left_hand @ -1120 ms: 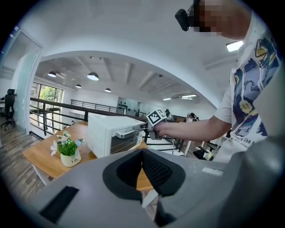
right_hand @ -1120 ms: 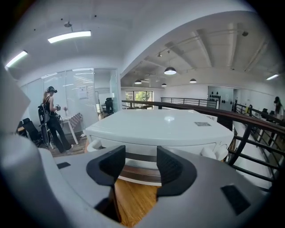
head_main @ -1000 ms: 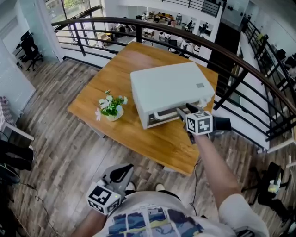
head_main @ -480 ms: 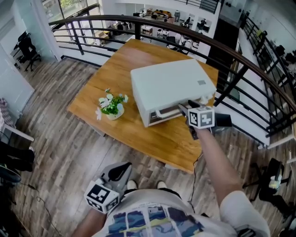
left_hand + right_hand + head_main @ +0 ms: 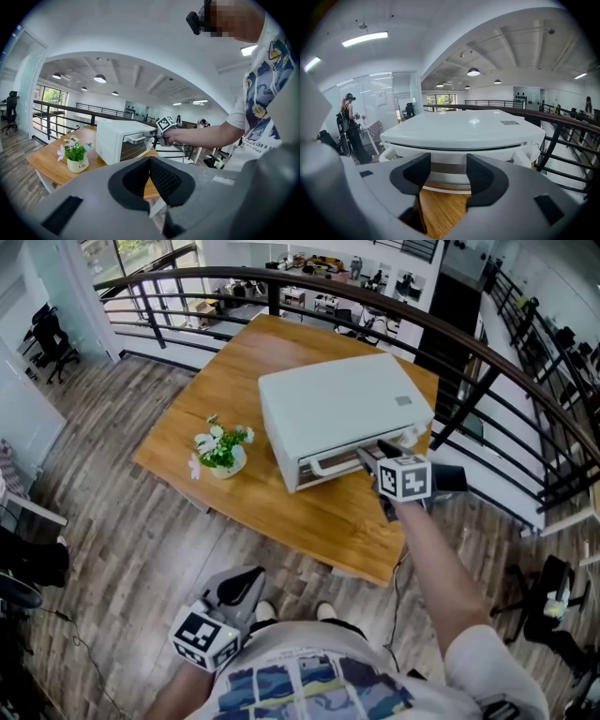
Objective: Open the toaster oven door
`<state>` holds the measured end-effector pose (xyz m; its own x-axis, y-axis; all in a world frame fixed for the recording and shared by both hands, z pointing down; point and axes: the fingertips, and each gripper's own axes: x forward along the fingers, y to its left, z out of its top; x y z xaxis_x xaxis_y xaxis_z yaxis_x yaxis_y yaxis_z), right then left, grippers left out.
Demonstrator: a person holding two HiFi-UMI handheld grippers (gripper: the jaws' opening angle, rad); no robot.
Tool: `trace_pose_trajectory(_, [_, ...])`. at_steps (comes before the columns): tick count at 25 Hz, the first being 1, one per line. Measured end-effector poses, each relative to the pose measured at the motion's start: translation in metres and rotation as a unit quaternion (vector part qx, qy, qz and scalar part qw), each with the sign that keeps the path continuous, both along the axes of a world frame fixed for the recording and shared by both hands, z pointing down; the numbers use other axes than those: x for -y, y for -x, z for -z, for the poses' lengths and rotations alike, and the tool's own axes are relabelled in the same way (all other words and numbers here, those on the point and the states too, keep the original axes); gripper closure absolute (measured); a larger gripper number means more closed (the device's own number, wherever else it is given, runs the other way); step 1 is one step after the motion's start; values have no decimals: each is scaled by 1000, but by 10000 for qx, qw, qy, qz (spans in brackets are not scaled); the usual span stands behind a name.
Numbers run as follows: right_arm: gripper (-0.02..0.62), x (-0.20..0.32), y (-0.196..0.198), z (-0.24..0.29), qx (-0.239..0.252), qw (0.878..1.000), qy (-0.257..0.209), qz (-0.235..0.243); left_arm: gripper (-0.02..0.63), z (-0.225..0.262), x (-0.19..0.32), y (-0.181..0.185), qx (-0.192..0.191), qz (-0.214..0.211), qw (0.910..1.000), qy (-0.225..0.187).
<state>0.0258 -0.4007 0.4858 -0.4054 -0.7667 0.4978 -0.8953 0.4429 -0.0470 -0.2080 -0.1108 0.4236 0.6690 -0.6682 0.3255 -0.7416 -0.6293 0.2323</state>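
Wooden table point(image 5: 234, 381): oven door handle point(image 5: 448, 161) ahead of freshly widened, empty right tongs point(image 5: 447, 177); left tongs point(image 5: 150, 168) closed.

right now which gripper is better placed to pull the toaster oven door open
Right. The right gripper sits at the toaster oven door handle, jaws just opened, nothing clamped between them. The left gripper hangs shut by the person's waist.

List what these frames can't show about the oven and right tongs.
1. Oven interior: head view too steep; glass too small in left gripper view.
2. Oven front: right gripper view, mostly behind the right tongs.
3. Sticker print: too small in head and right gripper views.
4. Whether the oven is ajar: handle area too small in head view.
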Motion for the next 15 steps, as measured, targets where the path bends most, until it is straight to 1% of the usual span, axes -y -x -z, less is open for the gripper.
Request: trace_pose_trajectory(15, [357,-14,-8,-11,30,10000,-12,-43,603,1,-10,-6,-22,102,9999,-28])
